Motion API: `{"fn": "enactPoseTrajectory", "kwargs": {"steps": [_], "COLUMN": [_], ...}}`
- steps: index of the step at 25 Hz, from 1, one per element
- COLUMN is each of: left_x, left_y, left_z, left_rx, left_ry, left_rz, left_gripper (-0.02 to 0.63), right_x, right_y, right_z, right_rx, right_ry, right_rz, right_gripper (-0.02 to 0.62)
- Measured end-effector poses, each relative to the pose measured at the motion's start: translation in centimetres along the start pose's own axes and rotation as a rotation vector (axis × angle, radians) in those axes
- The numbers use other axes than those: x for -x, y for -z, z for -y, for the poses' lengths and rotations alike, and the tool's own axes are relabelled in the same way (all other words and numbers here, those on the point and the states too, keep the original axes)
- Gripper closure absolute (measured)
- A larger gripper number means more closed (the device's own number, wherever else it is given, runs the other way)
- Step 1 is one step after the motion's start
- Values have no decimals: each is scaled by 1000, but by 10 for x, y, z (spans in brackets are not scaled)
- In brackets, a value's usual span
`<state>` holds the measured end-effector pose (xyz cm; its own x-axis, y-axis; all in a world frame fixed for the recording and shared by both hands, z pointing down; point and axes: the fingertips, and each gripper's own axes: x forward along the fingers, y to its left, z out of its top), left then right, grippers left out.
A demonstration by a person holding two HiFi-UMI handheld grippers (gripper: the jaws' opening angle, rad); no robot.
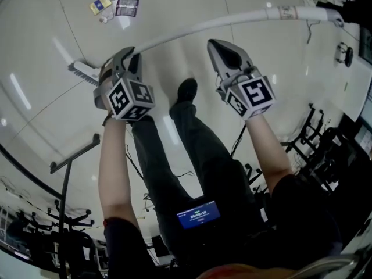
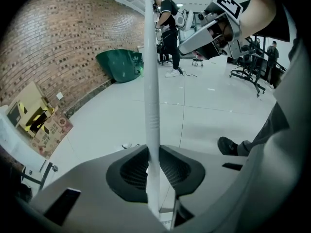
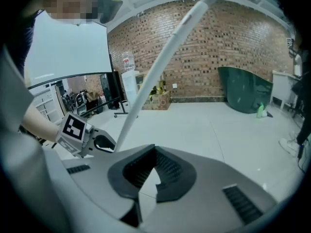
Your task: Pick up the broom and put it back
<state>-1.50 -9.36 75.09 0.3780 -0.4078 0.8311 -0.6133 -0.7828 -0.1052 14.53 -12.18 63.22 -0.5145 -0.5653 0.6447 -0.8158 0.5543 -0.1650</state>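
Note:
The broom's long white handle arcs across the head view, from its pale head at the left to the far right, off the floor. My left gripper is shut on the handle close to the broom head. In the left gripper view the handle rises straight up from between the pads of that gripper. My right gripper hangs just under the handle, shut and empty. In the right gripper view its jaws meet with nothing between them, and the handle slants past on the left above the left gripper.
A green bin and cardboard boxes stand along the brick wall. A person stands further back. Bits of litter lie on the pale floor. A black stand is at lower left, chair frames at right.

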Motion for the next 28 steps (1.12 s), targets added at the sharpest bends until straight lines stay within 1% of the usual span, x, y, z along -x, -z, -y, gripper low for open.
{"fn": "enactPoseTrajectory", "kwargs": {"steps": [5,7,10,14,16,19,23,28], "left_x": [48,71,108,170,203,248,297,338], "left_y": [-30,-46,-71,-108,-127,-155,-193,-236], "left_z": [18,20,13,3,-2,-12,-15,-28], "left_rx": [44,41,5,-58,-78,-107,-142,-160], "left_ry": [31,34,21,12,7,-12,-30,-68], "left_rz": [-8,-6,-14,-35,-40,-39,-20,30], "left_gripper": [534,534,534,534,534,534,534,534], "right_x": [51,74,108,161,192,234,283,313], "right_y": [-56,-74,-110,-156,-178,-218,-266,-309], "right_z": [-6,-10,-17,-27,-30,-31,-37,-49], "right_rx": [-76,-108,-155,-190,-175,-123,-44,25], "right_ry": [-10,3,34,47,63,86,88,71], "right_rz": [44,63,110,157,160,176,218,274], "right_gripper": [580,580,580,580,580,580,580,580]}}
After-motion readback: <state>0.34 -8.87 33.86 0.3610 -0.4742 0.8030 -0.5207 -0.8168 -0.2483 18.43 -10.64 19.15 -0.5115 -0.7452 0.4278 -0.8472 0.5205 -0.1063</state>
